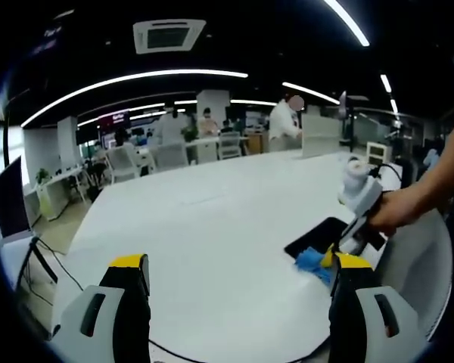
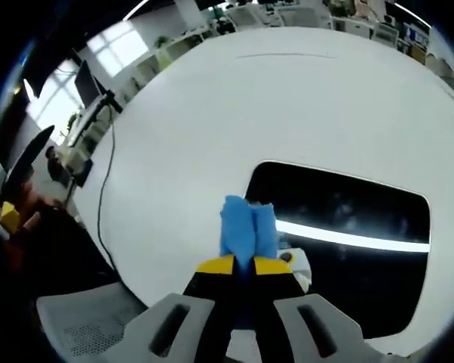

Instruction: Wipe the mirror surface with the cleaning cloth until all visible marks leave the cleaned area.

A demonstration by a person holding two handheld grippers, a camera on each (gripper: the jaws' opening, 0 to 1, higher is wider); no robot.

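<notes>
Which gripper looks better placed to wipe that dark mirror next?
The right gripper, probably: it is shut on the bright blue cleaning cloth at the edge of the dark rectangular mirror. The left gripper is open and holds nothing, above the white table.

Open office with ceiling light strips, desks, chairs, bright windows.

From the left hand-held gripper, the white bench lies bare from 9 to 1 o'clock. At 3 o'clock the right hand-held gripper, its cloth and the mirror block passage. A cable crosses the bench edge at 9 o'clock of the mirror.
</notes>
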